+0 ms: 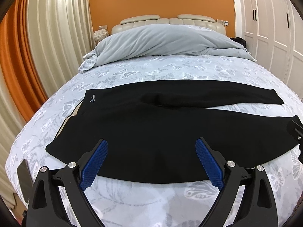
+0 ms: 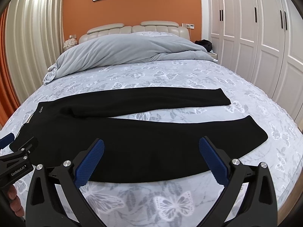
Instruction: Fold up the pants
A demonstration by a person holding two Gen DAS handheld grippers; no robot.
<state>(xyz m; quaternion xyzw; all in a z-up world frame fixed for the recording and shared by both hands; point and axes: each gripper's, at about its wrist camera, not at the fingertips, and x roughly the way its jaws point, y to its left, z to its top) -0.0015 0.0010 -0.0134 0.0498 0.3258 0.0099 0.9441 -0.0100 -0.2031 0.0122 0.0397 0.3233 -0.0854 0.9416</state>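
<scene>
Black pants [image 1: 144, 124] lie flat across the bed, waist at the left, both legs running right and spread apart in a V. They also show in the right wrist view [image 2: 144, 138]. My left gripper [image 1: 151, 143] is open and empty, hovering over the near leg close to the waist end. My right gripper [image 2: 151, 143] is open and empty, hovering over the near leg toward its cuff [image 2: 259, 130]. The left gripper's body shows at the left edge of the right wrist view [image 2: 20, 151].
The bed [image 1: 151, 70] has a butterfly-print sheet. A grey duvet [image 1: 161, 41] is bunched at the headboard end. Curtains [image 1: 47, 37] hang at the left, white wardrobe doors [image 2: 255, 37] stand at the right. A dark phone-like object [image 1: 23, 177] lies near the bed's left front edge.
</scene>
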